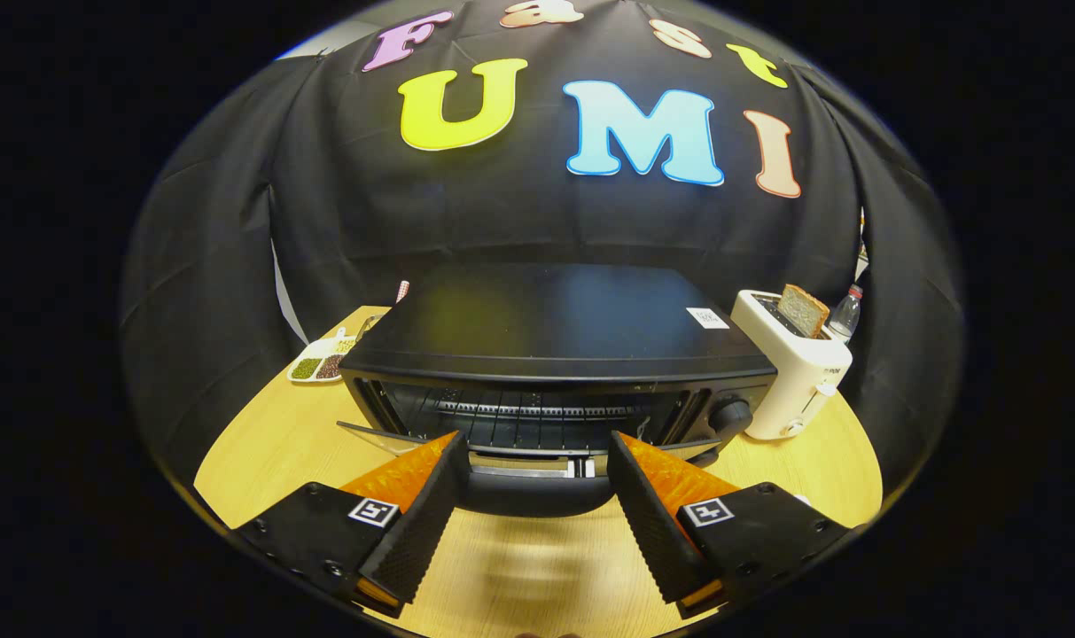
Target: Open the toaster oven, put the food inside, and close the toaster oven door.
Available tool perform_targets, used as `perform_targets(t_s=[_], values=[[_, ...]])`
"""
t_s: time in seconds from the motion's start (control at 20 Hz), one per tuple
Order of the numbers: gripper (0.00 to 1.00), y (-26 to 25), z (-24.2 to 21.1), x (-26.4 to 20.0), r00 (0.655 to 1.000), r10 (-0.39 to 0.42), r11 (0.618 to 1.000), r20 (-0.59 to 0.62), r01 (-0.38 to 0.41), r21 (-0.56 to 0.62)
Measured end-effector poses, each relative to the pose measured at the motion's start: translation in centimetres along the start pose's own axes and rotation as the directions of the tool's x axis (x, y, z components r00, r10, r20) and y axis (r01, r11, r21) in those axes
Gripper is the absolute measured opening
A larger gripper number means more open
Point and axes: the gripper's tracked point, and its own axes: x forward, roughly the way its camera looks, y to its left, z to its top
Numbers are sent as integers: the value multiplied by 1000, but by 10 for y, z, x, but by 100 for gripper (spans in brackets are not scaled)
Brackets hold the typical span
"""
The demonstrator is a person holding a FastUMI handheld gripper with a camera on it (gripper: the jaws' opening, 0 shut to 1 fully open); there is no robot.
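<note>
Between spread fingers of gripper (533,461), released: door handle (528,493) of open toaster oven (555,354).

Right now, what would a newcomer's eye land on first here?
The black toaster oven on the wooden table, its door dropped open just ahead of the open gripper. Beside the oven stands a white toaster with a bread slice sticking up.
</note>
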Motion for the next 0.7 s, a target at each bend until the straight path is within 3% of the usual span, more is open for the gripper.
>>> perform_targets(t_s=[0.7], values=[[98, 0, -77, -23, 989, 11, 996, -150, -25, -88]])
